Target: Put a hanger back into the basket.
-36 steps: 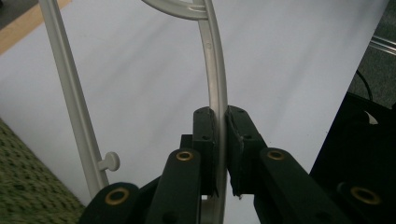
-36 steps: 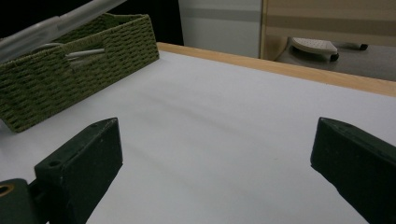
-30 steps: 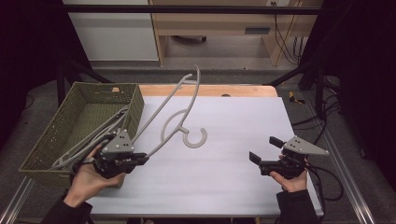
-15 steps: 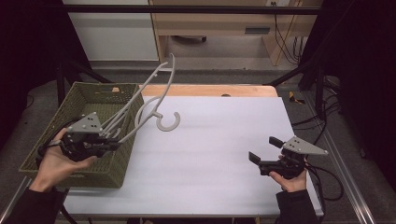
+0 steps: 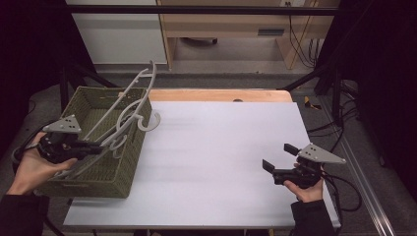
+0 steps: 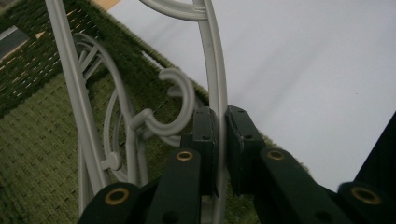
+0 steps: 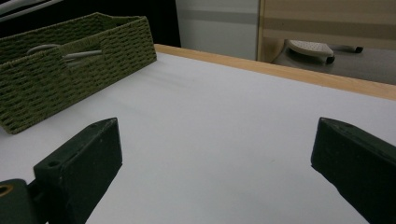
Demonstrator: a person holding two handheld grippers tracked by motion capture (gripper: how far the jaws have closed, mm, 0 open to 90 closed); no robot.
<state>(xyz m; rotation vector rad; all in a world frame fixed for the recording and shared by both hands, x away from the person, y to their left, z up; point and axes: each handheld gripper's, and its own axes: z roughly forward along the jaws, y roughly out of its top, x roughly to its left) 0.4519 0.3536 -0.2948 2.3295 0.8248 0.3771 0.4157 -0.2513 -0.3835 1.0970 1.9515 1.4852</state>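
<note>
My left gripper (image 5: pixel 101 146) is shut on a grey plastic hanger (image 5: pixel 140 98), held tilted over the green woven basket (image 5: pixel 105 182) at the table's left. The hanger's hook (image 5: pixel 153 123) pokes past the basket's right rim. In the left gripper view the hanger's bar (image 6: pixel 215 70) runs up between the closed jaws of that gripper (image 6: pixel 222 121), and another grey hanger (image 6: pixel 170 116) lies in the basket below. My right gripper (image 5: pixel 275 166) rests open over the white table near the front right; its view (image 7: pixel 212 154) has nothing between the jaws.
The basket (image 7: pixel 70 60) sits at the far left in the right gripper view, with grey hangers inside. A wooden strip (image 5: pixel 221 95) edges the table's far side. A dark frame post (image 5: pixel 334 73) and cables stand at the right.
My left gripper has carried the hanger leftward from the table's middle to above the basket and lowered it. The right gripper has stayed put, open.
</note>
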